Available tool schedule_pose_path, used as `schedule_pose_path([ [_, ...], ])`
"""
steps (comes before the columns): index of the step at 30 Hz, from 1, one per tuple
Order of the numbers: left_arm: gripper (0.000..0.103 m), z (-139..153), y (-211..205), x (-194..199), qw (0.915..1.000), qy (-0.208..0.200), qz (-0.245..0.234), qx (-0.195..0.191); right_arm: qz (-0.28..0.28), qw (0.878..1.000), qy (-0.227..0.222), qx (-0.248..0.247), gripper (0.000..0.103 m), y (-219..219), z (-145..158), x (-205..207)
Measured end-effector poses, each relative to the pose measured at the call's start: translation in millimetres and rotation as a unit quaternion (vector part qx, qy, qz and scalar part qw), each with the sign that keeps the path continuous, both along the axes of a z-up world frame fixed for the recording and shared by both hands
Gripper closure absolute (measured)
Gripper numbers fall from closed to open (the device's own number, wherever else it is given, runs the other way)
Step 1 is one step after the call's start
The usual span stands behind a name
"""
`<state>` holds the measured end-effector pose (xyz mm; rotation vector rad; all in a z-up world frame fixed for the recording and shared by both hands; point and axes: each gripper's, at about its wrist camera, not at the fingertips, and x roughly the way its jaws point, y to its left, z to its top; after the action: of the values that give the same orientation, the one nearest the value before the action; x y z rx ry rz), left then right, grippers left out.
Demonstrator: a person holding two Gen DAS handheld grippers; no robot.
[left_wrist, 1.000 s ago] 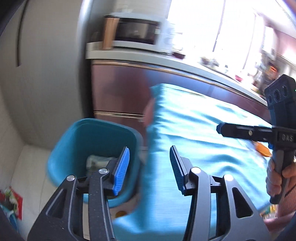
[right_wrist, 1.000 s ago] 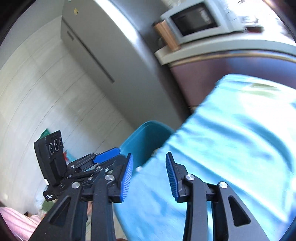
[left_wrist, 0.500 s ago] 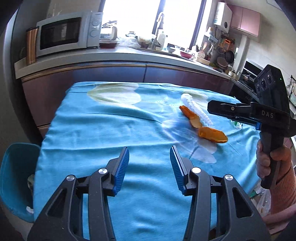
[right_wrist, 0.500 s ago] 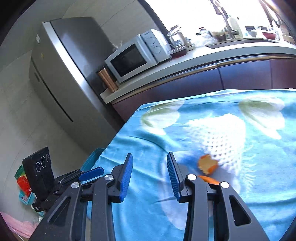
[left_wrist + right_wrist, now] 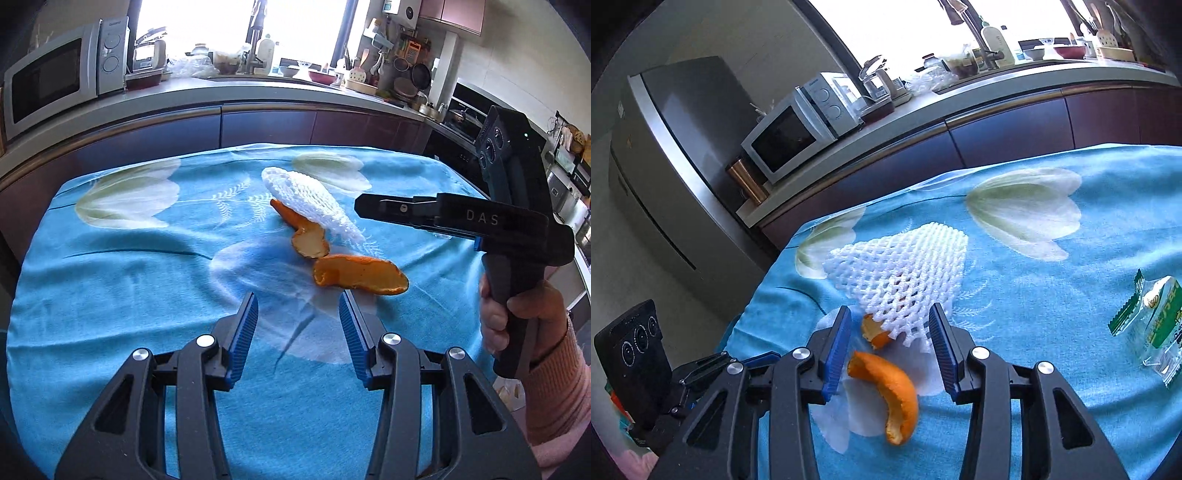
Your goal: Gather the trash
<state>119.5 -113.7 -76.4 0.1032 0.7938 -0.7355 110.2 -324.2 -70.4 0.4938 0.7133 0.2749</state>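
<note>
A pale grey kitchen counter [image 5: 229,92] with dark maroon cabinet fronts [image 5: 266,127] runs behind the tabletop, which is covered by a turquoise cloth printed with white tulips [image 5: 110,280]. On the counter's left end stands a white microwave oven [image 5: 798,129], with a copper-coloured canister [image 5: 748,181] beside it. Left of the counter stands a tall grey refrigerator [image 5: 668,155]. Above the counter, a bright window [image 5: 236,22] is overexposed. Utensils and pans [image 5: 402,70] crowd the counter's right end.

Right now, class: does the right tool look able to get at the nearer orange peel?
Probably yes. The right tool is open, and the nearer orange peel lies bare on the blue cloth below its fingers; the white foam net only covers the farther peel.
</note>
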Motion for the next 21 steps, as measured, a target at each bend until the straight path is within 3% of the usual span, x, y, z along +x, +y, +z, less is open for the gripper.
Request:
schedule_pose_path([
  [9,0.058,-11,-35,15,0.9991,0.033,-0.027,0.004,-0.003,0.998,0.027,0.059,0.059,-19,-18,17],
  [12,0.058,-17,-46,21,0.9985,0.044,-0.032,0.009,0.002,0.996,0.033,0.077,0.053,-22,-21,22],
  [21,0.06,-29,-63,40,0.9955,0.086,-0.039,0.006,0.007,0.994,0.04,0.098,0.053,-26,-27,31],
])
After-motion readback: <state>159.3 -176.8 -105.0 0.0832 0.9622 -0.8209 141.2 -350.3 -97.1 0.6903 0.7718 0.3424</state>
